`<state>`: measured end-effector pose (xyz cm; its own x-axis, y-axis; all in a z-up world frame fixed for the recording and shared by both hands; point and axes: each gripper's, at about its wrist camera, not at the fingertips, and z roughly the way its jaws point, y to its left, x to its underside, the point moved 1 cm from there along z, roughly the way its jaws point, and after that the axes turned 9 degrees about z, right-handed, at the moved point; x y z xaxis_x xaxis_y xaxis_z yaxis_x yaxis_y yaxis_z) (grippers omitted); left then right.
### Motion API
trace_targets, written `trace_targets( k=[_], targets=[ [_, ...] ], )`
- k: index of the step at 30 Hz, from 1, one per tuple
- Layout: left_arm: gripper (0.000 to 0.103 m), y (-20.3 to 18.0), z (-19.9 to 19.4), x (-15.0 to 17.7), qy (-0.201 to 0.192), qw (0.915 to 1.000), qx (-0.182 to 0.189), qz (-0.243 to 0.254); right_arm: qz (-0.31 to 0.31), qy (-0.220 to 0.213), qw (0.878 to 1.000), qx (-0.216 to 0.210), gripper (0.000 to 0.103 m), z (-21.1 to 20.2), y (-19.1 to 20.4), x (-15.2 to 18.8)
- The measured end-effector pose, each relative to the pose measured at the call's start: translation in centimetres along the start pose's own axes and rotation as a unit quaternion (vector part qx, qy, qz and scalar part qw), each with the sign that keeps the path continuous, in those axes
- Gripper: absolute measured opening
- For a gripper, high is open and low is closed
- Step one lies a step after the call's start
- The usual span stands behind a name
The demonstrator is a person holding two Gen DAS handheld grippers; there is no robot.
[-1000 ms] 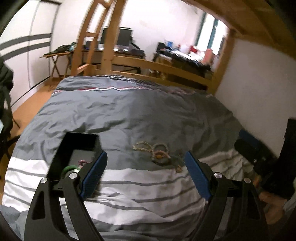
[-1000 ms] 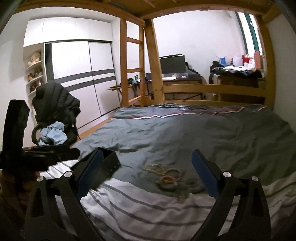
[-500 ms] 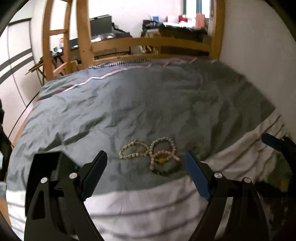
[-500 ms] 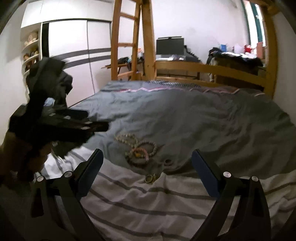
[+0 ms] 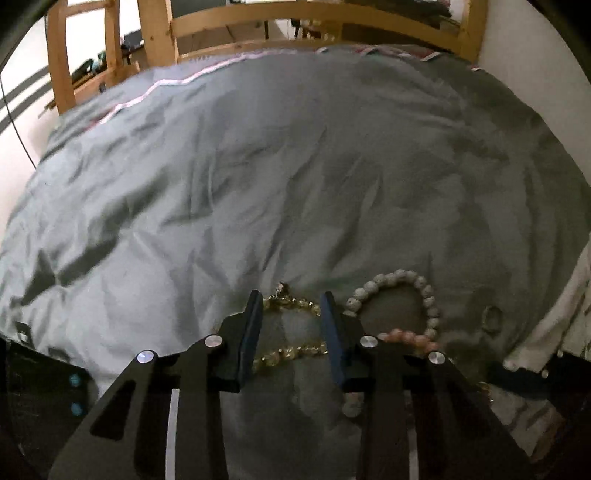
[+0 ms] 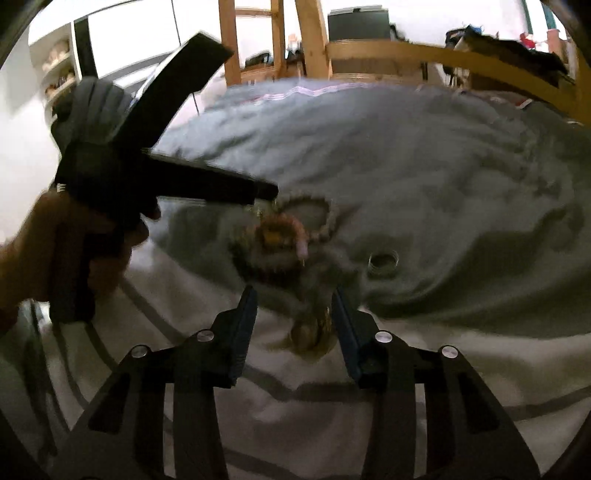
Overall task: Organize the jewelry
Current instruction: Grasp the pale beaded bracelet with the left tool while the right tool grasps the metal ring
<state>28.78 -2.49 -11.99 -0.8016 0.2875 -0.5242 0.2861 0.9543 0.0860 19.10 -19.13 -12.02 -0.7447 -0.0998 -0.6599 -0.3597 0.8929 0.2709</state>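
Duvet (image 5: 295,166): plain grey over most of its top, with a pink-and-white stripe near the far edge; the near part was white with thin grey stripes.
Yellow bead bracelet (image 5: 291,304): pale gold, glassy beads.
White bead bracelet (image 5: 413,280): off-white, speckled round beads.
Pink bead bracelet (image 5: 406,336): salmon pink.
Ring (image 6: 383,261): grey-silver, blurred.
Gold piece (image 6: 314,334): dull gold, blurred.
Left gripper (image 5: 291,321): black arms, blue pads, silver rivets.
Right gripper (image 6: 293,314): black arms, blue pads, silver rivets.
Bed frame (image 5: 295,26): honey-coloured bare wood.
Wardrobe (image 6: 147,40): white doors with a dark band.
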Motion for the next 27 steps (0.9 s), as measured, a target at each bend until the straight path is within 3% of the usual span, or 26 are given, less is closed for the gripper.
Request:
trace_targets(
  k=[3,5,7,10,17,21,27],
  targets=[
    [0.029,0.6,0.4,0.2,0.01,0.9997,0.008,-0.02,0.005,0.021,1.0,0.015,0.041,0.8,-0.4,0.5],
    [0.006,1.1,0.3,0.3,0.02,0.9991,0.008,-0.037,0.008,0.022,1.0,0.019,0.037,0.9,-0.6,0.6],
    [0.0,2.1,0.1,0.8,0.037,0.997,0.011,-0.068,0.012,0.021,0.999,0.028,0.032,0.7,-0.7,0.8],
    [0.0,3.0,-1.1,1.3,0.038,0.9933,0.03,-0.105,0.02,0.015,0.999,0.037,0.02,0.3,-1.2,0.5],
    [0.0,3.1,-3.4,1.0,0.011,0.9923,0.047,-0.114,0.025,-0.005,0.999,0.028,0.02,-0.7,-1.4,0.2],
    [0.0,4.1,-2.1,0.8,0.018,0.9912,0.043,-0.124,0.032,-0.025,0.999,0.014,0.02,-1.3,-1.4,-0.6],
    [0.0,4.3,0.0,0.8,0.019,0.9902,0.037,-0.134,0.02,-0.016,1.0,0.015,0.02,-1.2,-0.7,-0.1]
  ],
)
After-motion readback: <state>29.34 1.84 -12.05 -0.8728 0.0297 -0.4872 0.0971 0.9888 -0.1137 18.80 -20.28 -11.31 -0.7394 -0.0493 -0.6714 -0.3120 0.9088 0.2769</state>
